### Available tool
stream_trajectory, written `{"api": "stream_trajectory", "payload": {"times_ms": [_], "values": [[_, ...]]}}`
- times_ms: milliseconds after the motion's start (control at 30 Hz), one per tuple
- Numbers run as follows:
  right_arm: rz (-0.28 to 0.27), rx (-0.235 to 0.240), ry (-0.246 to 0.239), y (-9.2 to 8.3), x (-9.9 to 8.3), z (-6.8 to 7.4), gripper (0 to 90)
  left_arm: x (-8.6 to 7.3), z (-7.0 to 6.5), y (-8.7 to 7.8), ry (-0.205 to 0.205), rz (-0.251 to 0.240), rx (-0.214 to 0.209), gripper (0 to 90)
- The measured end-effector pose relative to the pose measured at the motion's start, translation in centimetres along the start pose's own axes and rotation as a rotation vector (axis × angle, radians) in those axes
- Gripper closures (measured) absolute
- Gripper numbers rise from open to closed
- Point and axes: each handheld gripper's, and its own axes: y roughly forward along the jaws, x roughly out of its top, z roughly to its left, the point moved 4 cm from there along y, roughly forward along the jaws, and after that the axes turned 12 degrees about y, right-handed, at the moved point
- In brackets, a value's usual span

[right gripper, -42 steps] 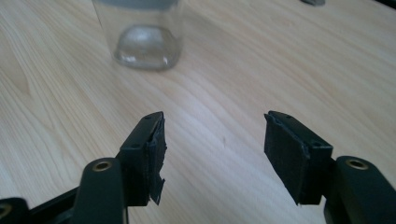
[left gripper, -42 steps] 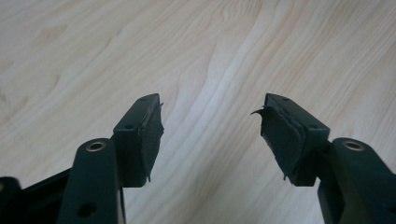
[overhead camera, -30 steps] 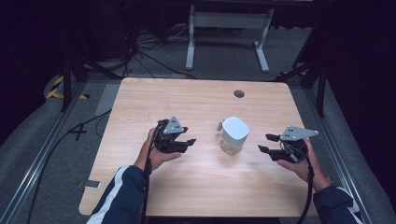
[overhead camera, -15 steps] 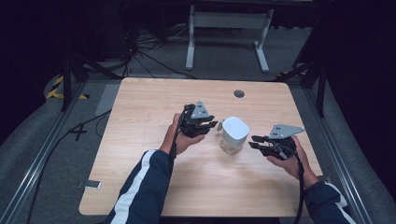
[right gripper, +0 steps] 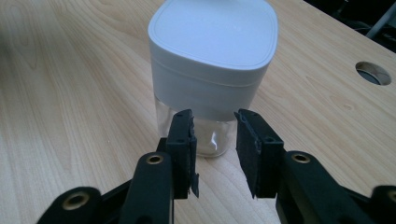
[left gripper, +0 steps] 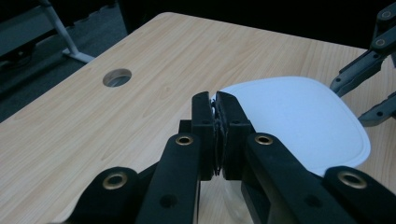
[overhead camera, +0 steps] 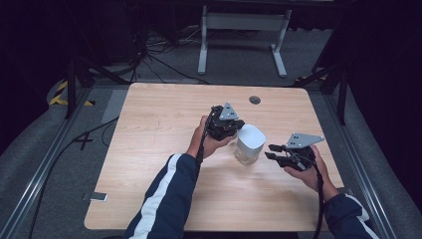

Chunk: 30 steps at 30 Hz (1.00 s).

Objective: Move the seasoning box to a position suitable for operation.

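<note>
Just ahead of the right gripper (right gripper: 215, 154), whose ribbed black jaws stand parted and empty, a clear glass jar (right gripper: 210, 74) with a smooth, rounded-square white lid stands on the pale woodgrain worktop (right gripper: 70, 116). The left gripper (left gripper: 216, 135), jaws clenched together, sits at the lid's edge.

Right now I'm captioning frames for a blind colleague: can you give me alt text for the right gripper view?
A clear glass jar with a wide white lid stands upright on a light wooden table. The right gripper faces it low down, its two black jaws apart with nothing between them. A round hole lies in the tabletop beyond.
</note>
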Motion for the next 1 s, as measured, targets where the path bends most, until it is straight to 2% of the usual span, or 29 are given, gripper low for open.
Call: {"api": "stream_trajectory", "payload": {"times_ms": [133,433,567,800,967,1000], "values": [[-0.001,-0.004,-0.001,0.0,0.0,0.0,65.9,0.0,-0.2,0.9,0.021,0.022,-0.005,87.9],[-0.009,-0.014,-0.004,-0.1,0.1,-0.1,64.4,0.1,-0.1,1.5,0.0,-0.008,0.0,89.6],[-0.014,-0.015,-0.009,-0.2,0.3,0.0,63.6,0.0,0.0,1.4,0.015,-0.006,0.003,89.8],[-0.041,-0.004,-0.013,-0.8,1.0,0.3,64.8,-0.2,-0.1,1.4,-0.011,-0.018,0.016,89.9],[-0.04,-0.002,-0.024,-0.6,1.6,0.6,66.6,-0.3,-0.1,1.3,0.005,-0.02,0.021,89.9],[-0.039,-0.001,-0.022,-0.5,1.6,0.7,66.6,-0.3,-0.1,1.4,-0.003,-0.027,0.02,89.9]]}}
